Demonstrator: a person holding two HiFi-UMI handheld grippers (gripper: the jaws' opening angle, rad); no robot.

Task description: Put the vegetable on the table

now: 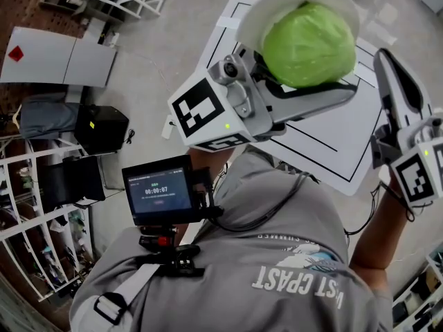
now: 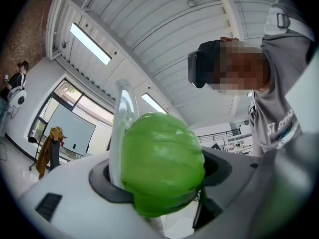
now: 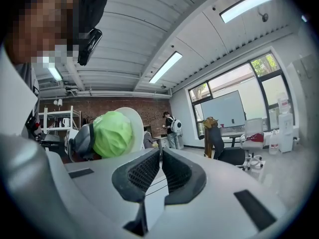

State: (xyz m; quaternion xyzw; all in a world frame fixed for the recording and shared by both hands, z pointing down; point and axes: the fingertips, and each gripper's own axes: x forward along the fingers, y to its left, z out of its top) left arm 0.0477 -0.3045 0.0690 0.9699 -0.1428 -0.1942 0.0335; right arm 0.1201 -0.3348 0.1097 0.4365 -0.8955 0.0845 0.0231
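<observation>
A round green cabbage (image 1: 308, 43) is held up in the air over the white table (image 1: 332, 144). My left gripper (image 1: 315, 61) is shut on it together with a white plate (image 1: 277, 5) that stands on edge against the cabbage's far side. In the left gripper view the cabbage (image 2: 162, 163) fills the gap between the jaws, with the plate's rim (image 2: 122, 123) on its left. My right gripper (image 1: 389, 64) hovers to the right of the cabbage, shut and empty. The right gripper view shows its pads (image 3: 149, 171) meeting, and the cabbage (image 3: 112, 133) and plate (image 3: 135, 119) off to the left.
The table top carries black outlined rectangles. A screen (image 1: 160, 192) is mounted on the person's chest. White shelving (image 1: 34, 206), a black box (image 1: 100, 126) and a white panel (image 1: 59, 57) lie on the floor side at the left. A person with a backpack (image 3: 172, 126) stands far off.
</observation>
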